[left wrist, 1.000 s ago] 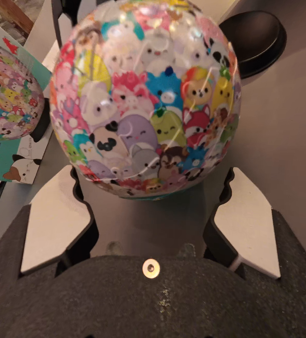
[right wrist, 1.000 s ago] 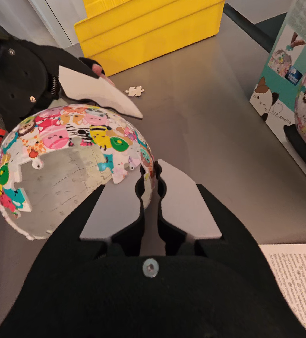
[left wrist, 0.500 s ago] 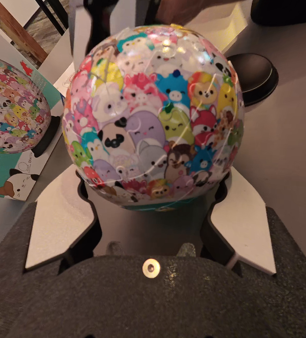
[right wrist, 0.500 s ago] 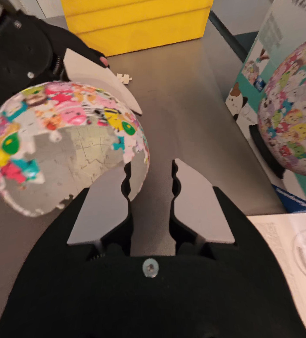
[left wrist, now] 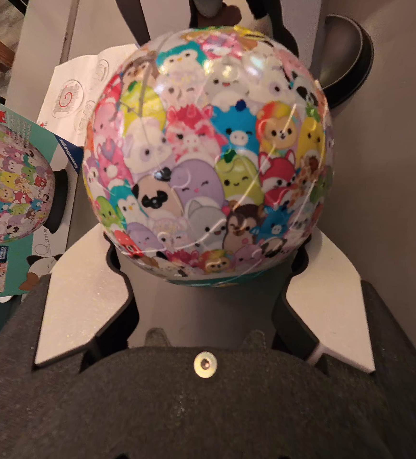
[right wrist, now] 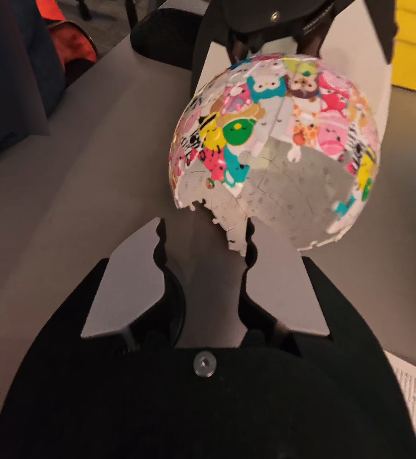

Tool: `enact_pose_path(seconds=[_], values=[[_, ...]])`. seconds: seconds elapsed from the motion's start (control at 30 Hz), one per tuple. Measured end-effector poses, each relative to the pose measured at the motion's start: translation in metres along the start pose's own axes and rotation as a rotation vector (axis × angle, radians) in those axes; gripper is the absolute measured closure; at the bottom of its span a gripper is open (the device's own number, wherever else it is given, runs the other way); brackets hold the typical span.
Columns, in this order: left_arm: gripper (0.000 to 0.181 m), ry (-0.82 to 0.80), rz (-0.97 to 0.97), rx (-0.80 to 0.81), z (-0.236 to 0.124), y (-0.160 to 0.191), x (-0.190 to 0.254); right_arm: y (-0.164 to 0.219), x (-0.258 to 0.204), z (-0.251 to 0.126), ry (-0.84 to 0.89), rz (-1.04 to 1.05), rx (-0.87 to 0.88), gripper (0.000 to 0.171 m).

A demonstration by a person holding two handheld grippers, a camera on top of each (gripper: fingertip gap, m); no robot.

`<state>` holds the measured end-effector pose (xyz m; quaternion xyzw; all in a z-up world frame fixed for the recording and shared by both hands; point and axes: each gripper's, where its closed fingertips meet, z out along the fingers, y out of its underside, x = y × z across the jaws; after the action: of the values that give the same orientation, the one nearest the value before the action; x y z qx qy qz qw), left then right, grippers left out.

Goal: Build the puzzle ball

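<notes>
Left wrist view, change: the puzzle ball (left wrist: 207, 154) is sitting lower between the fingers than half a second ago.
Left gripper (left wrist: 207, 244): jaws spread wide, cradling the ball's lower sides, frame centre.
Right wrist view, change: the ball (right wrist: 274, 149) is now lying upper right, formerly left.
Right gripper (right wrist: 205, 223): jaws parted, holding nothing; its right finger (right wrist: 276, 273) is touching the ball's ragged grey edge.
</notes>
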<state>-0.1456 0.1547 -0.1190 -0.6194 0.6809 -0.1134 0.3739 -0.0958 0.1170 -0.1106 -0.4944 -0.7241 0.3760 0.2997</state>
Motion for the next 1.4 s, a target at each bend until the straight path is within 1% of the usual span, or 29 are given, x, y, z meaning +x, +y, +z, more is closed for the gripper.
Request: enact_pose_path(seconds=[0.07, 0.13, 0.23, 0.3, 0.43, 0.5, 0.67, 0.7, 0.77, 0.83, 0.9, 1.07, 1.1, 1.13, 1.2, 1.23, 1.27, 1.3, 1.33, 1.4], values=[[0.045, 0.009, 0.011, -0.020, 0.000, 0.000, -0.001, 0.001, -0.001, 0.006, -0.023, -0.016, -0.019, 0.102], [0.045, 0.015, 0.014, -0.030, 0.001, -0.001, -0.002, 0.002, -0.001, 0.012, -0.035, -0.038, -0.036, 0.089], [0.045, 0.015, 0.014, -0.030, 0.001, -0.003, -0.005, 0.005, 0.005, 0.019, -0.008, -0.081, -0.056, 0.087], [0.045, 0.012, 0.026, -0.037, 0.001, -0.004, -0.006, 0.008, 0.003, 0.021, -0.025, -0.071, -0.066, 0.087], [0.045, 0.017, 0.029, -0.047, 0.002, -0.003, -0.008, 0.004, -0.001, 0.020, -0.040, -0.099, 0.014, 0.088], [0.045, 0.017, 0.038, -0.058, 0.002, -0.001, -0.009, 0.008, -0.001, 0.018, -0.017, -0.161, 0.005, 0.089], [0.046, 0.022, 0.044, -0.075, 0.002, 0.004, -0.013, 0.003, 0.004, 0.011, 0.058, -0.376, 0.027, 0.089], [0.046, 0.024, 0.040, -0.076, 0.002, 0.004, -0.014, 0.003, 0.008, 0.009, 0.073, -0.386, 0.019, 0.089], [0.046, 0.028, 0.044, -0.077, 0.003, 0.004, -0.015, -0.001, 0.013, 0.006, 0.092, -0.375, 0.058, 0.089], [0.046, 0.035, 0.046, -0.080, 0.003, 0.003, -0.015, 0.002, 0.017, 0.003, 0.083, -0.339, 0.060, 0.093], [0.046, 0.041, 0.042, -0.083, 0.003, 0.004, -0.016, -0.001, 0.018, -0.002, 0.079, -0.296, 0.101, 0.099], [0.046, 0.044, 0.026, -0.078, 0.004, 0.005, -0.018, -0.008, 0.030, -0.032, 0.115, -0.136, 0.186, 0.126], [0.046, 0.043, 0.021, -0.073, 0.004, 0.005, -0.018, -0.009, 0.033, -0.040, 0.124, -0.106, 0.210, 0.128], [0.046, 0.042, 0.016, -0.067, 0.004, 0.005, -0.018, -0.010, 0.039, -0.046, 0.142, -0.072, 0.232, 0.128], [0.046, 0.038, 0.004, -0.058, 0.005, 0.005, -0.018, -0.008, 0.066, -0.059, 0.248, 0.047, 0.275, 0.126], [0.046, 0.036, 0.000, -0.054, 0.005, 0.005, -0.018, -0.006, 0.076, -0.060, 0.264, 0.132, 0.294, 0.117], [0.046, 0.033, -0.004, -0.050, 0.006, 0.005, -0.018, -0.002, 0.087, -0.060, 0.286, 0.235, 0.298, 0.113], [0.046, 0.031, -0.007, -0.046, 0.006, 0.005, -0.018, 0.000, 0.093, -0.057, 0.274, 0.318, 0.307, 0.108], [0.046, 0.030, -0.010, -0.043, 0.006, 0.005, -0.018, 0.000, 0.092, -0.052, 0.222, 0.368, 0.310, 0.105], [0.046, 0.029, -0.013, -0.040, 0.006, 0.005, -0.018, 0.005, 0.094, -0.039, 0.180, 0.423, 0.260, 0.105]])
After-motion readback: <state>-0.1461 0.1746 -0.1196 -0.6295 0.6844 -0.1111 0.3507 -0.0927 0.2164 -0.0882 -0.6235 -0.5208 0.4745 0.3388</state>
